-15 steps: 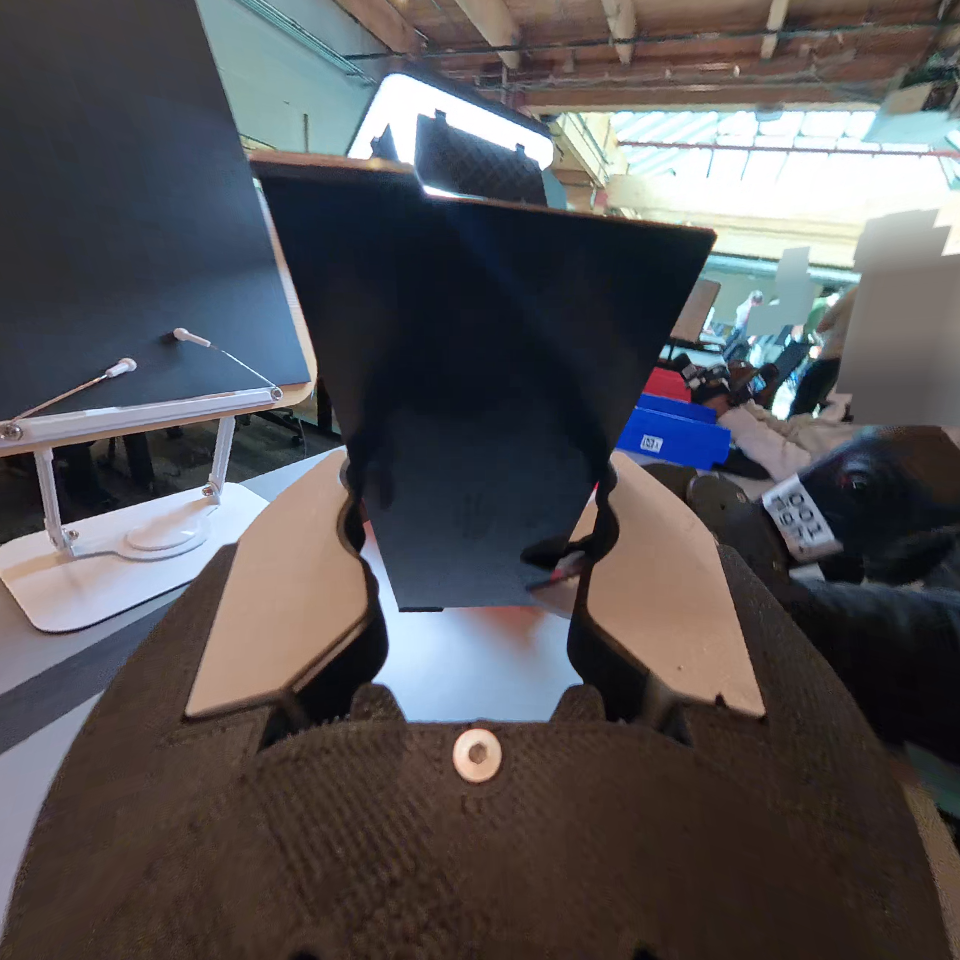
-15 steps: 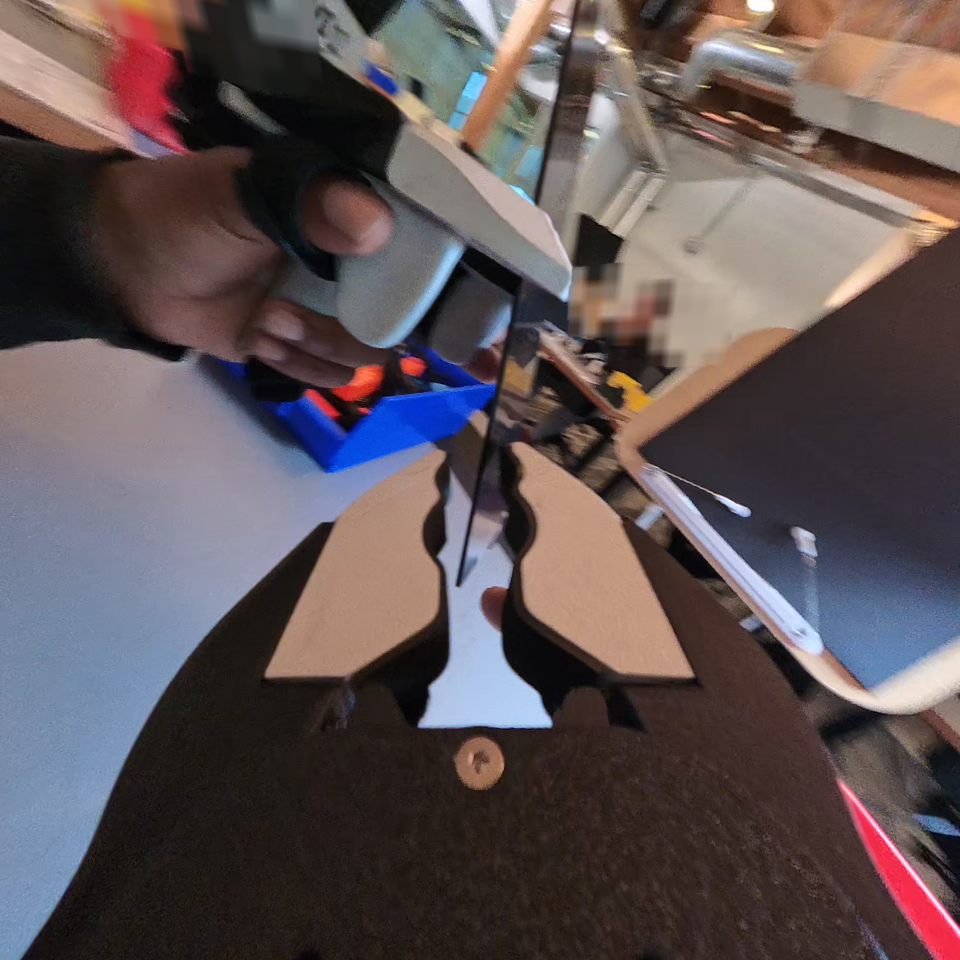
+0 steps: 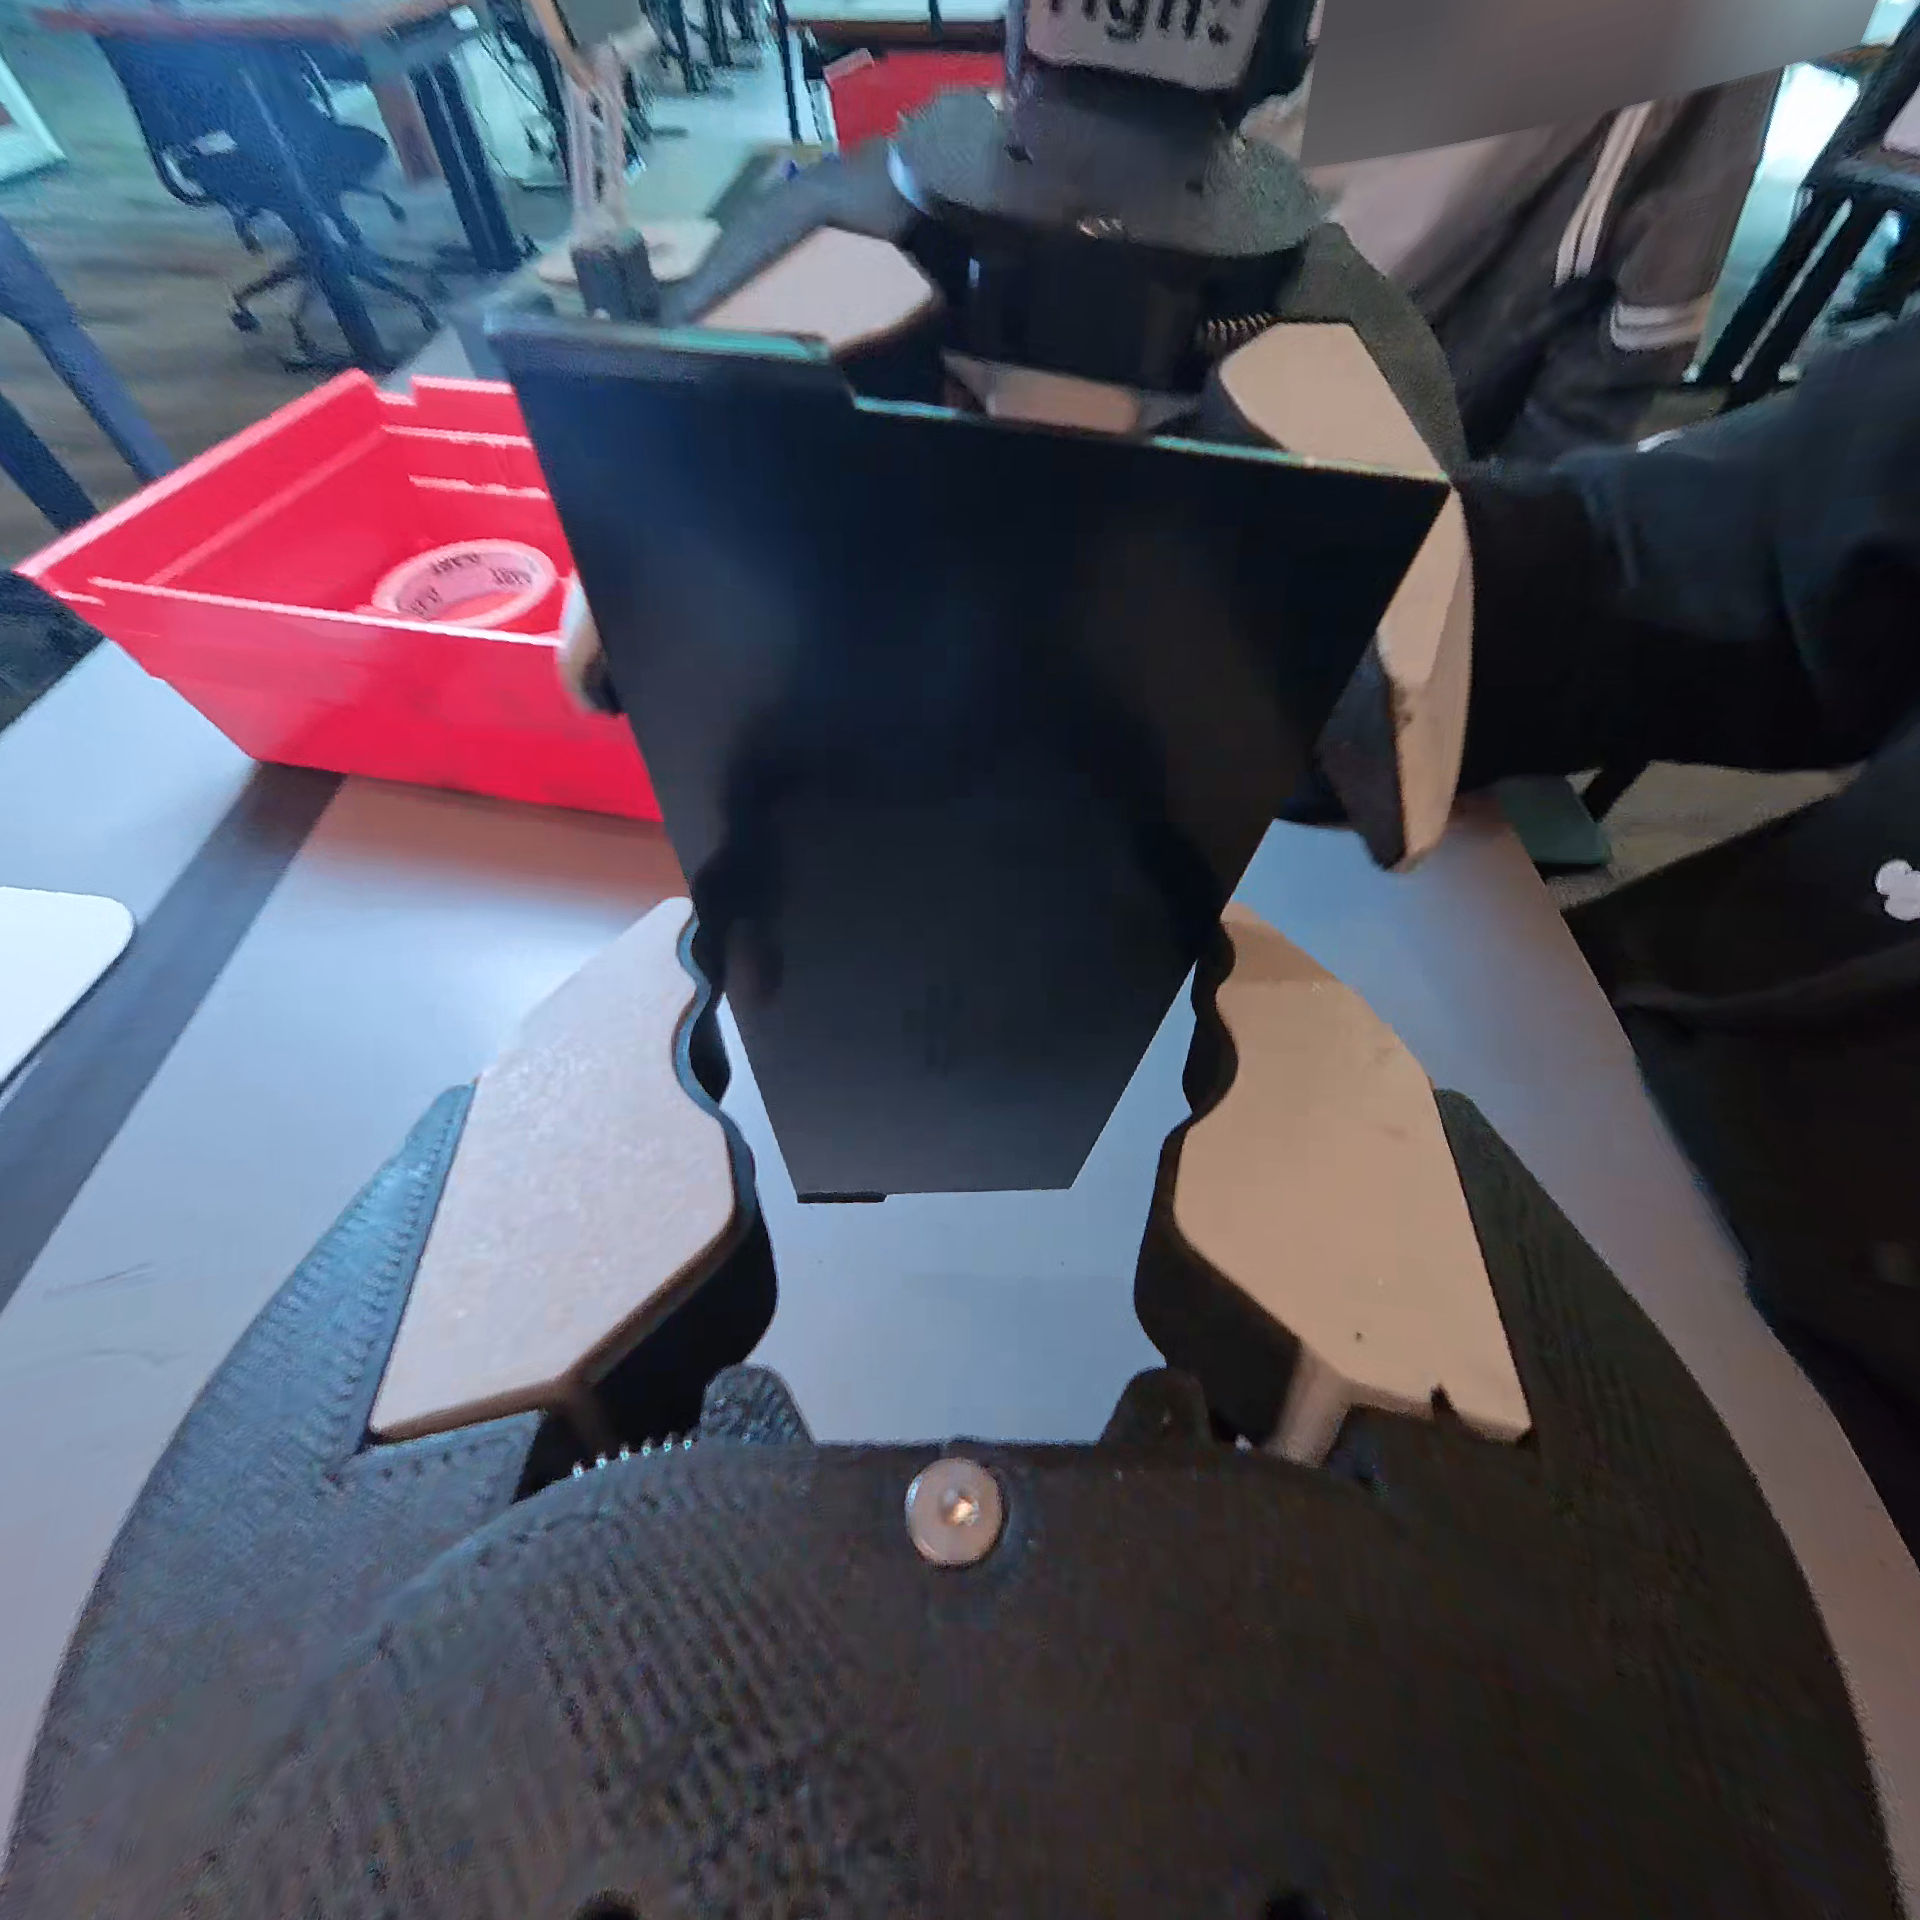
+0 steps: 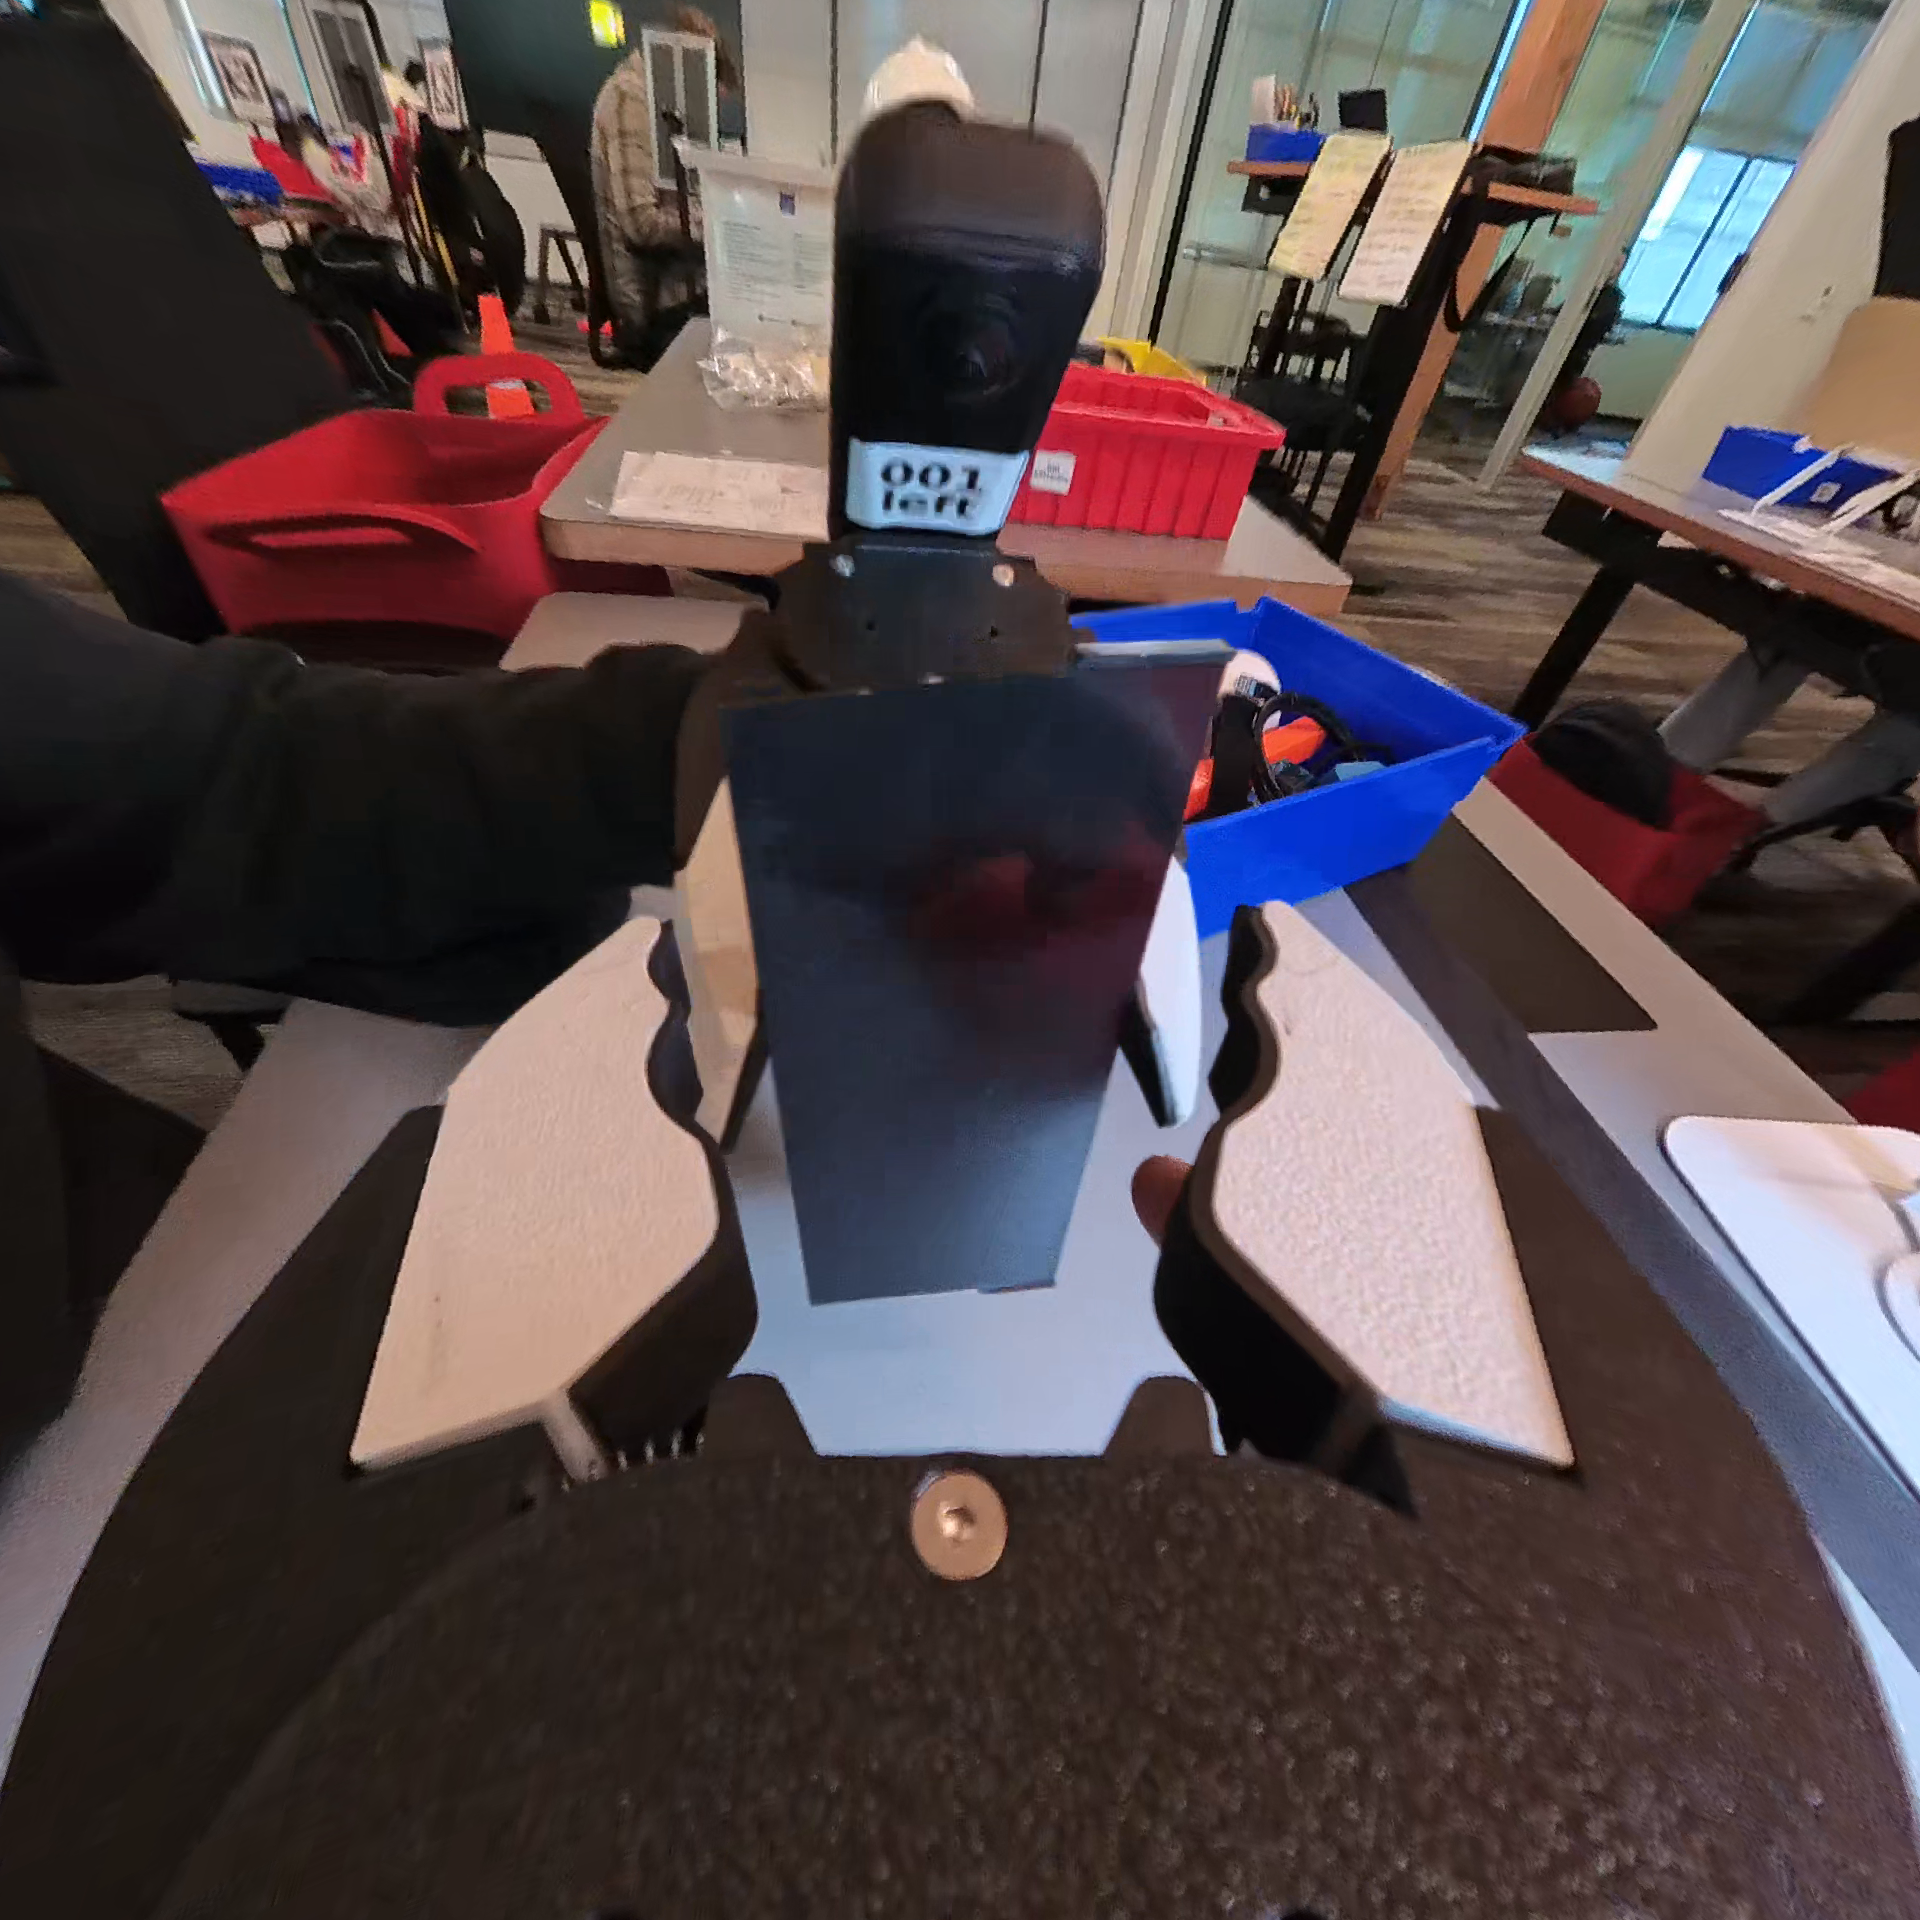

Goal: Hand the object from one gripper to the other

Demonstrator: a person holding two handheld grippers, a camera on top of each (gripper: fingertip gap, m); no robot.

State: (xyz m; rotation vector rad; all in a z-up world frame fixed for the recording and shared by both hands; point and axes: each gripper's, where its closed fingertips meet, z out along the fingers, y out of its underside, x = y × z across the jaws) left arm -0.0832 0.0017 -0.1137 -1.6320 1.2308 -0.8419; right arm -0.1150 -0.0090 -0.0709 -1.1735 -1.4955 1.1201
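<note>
Left tongs (image 3: pixel 951 1023): fingers spread wide, with the narrow end of a flat black plate (image 3: pixel 966 748) between them. The left fingertip (image 3: pixel 686 997) sits at the plate's edge; contact there and on the right side cannot be confirmed, so whether these tongs grip the plate is uncertain.

Right tongs (image 4: pixel 951 1049): also spread wide, with the plate (image 4: pixel 935 997) between the fingers. Gaps show on both sides, so there is no visible grip. In the left wrist view the right tongs (image 3: pixel 997 665) face the camera from the far side of the plate, one finger (image 3: pixel 1423 686) beside its right edge.

Plate held in the air above the grey table (image 3: pixel 343 1039), between the two facing tongs, its broad face toward each camera.

Red bin (image 3: pixel 312 644) with a tape roll (image 3: pixel 468 584) stands on the table left of the plate; blue bin (image 4: pixel 1340 790) stands behind it in the right wrist view.
</note>
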